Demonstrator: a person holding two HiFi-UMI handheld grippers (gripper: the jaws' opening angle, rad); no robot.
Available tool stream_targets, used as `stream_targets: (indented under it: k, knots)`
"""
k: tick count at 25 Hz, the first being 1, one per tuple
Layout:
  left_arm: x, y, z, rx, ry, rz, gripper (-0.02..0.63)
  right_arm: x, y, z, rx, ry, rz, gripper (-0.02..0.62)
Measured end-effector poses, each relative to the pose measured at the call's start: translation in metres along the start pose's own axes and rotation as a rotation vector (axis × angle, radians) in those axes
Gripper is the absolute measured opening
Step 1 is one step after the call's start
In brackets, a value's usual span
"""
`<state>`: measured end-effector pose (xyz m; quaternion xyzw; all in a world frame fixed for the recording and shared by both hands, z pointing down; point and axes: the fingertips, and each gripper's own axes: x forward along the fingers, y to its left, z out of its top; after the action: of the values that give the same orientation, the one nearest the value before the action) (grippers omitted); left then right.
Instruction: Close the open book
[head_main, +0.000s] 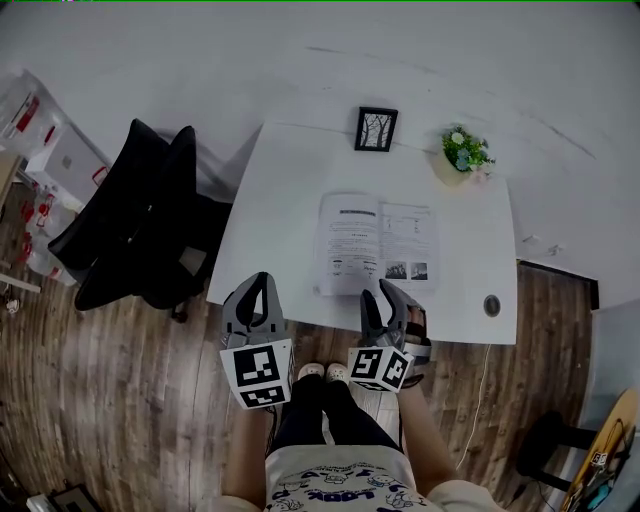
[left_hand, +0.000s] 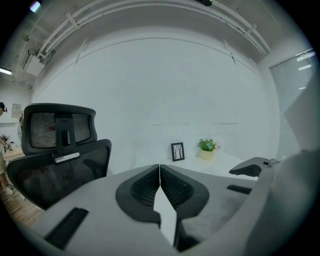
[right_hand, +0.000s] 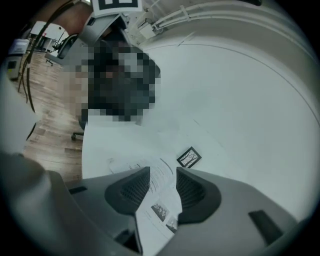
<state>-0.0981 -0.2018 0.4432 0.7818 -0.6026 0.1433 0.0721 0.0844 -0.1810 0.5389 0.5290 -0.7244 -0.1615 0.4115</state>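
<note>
Closest to the person are the two grippers, both at the near edge of the white table (head_main: 290, 200). The left gripper (head_main: 262, 282) has its fingers pressed together with nothing between them. It sits off to the left of the book. The right gripper (head_main: 386, 290) has its fingers partly apart and holds nothing. Its own view shows printed pages through the gap.

Just past it lies the open book (head_main: 377, 243), flat on the table. Its middle fold runs straight away from the person, with one page on each side. The right gripper is the nearer one. It points at the near edge of the right page, so I think that page is the one to lift and fold over to the left. I cannot tell if the fingers touch the paper.

Farther back stand a picture frame (head_main: 376, 128) and a small plant (head_main: 465, 150). A black chair (head_main: 140, 215) is off to the left.
</note>
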Motion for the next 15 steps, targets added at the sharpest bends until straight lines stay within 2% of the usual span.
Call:
stream_targets:
  k: [6,15]
  knots:
    - [0.000,0.004,-0.007,-0.001,0.013,0.001,0.023,0.016,0.032,-0.018,-0.134,0.059,0.060,0.156]
    - [-0.001,0.020,-0.014,-0.008,0.027,0.035,0.023,0.033,0.077,-0.037,-0.249,0.083,0.159,0.156]
